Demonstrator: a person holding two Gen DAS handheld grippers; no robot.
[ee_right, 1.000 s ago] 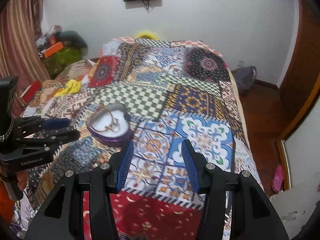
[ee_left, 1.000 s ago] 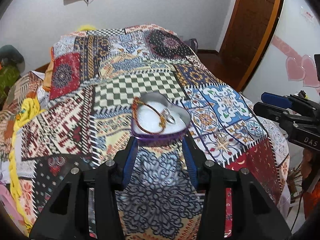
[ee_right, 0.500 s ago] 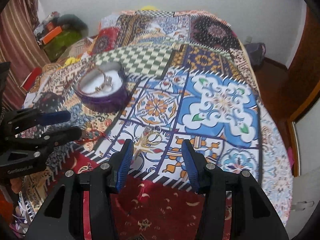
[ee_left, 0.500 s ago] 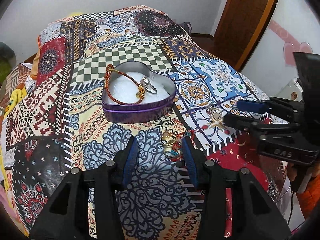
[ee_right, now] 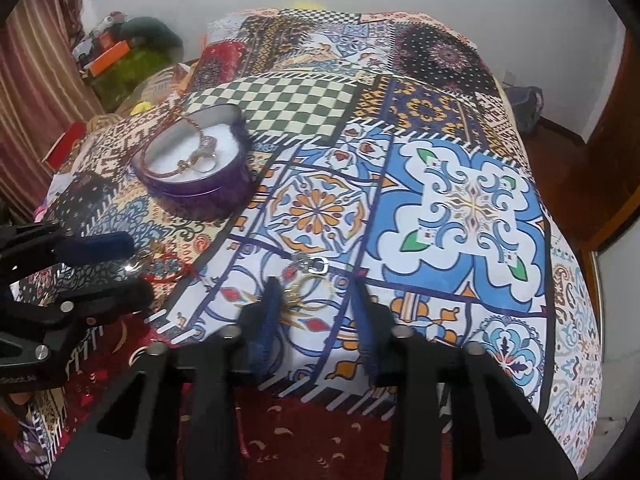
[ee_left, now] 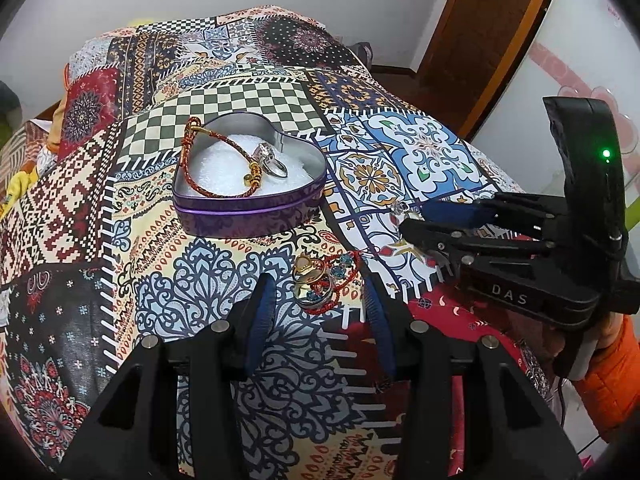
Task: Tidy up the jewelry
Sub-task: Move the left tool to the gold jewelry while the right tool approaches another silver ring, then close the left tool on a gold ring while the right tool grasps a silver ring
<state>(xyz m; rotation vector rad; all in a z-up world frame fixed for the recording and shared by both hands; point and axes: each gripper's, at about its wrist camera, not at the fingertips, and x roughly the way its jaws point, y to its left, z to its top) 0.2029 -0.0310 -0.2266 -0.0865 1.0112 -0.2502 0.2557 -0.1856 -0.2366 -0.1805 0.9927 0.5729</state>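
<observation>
A purple heart-shaped tin (ee_left: 248, 204) with a white lining sits on the patchwork bedspread; it also shows in the right wrist view (ee_right: 196, 182). In it lie a red braided bracelet (ee_left: 208, 160) and a silver ring (ee_left: 274, 164). My left gripper (ee_left: 318, 300) is open, its fingers on either side of a small pile of gold rings and a red cord (ee_left: 320, 280). My right gripper (ee_right: 314, 292) is open over thin gold hoops (ee_right: 310, 286), just short of a silver charm (ee_right: 312, 264).
The patchwork bedspread (ee_right: 472, 204) covers the whole bed. A wooden door (ee_left: 492, 32) stands at the far right. Clutter and a striped curtain (ee_right: 36, 92) lie off the bed's left side. The bed's near edge drops off under both grippers.
Both grippers have moved forward and down toward the bedspread. The loose jewelry came into view and now lies between each gripper's open fingers. The tin has not moved.
</observation>
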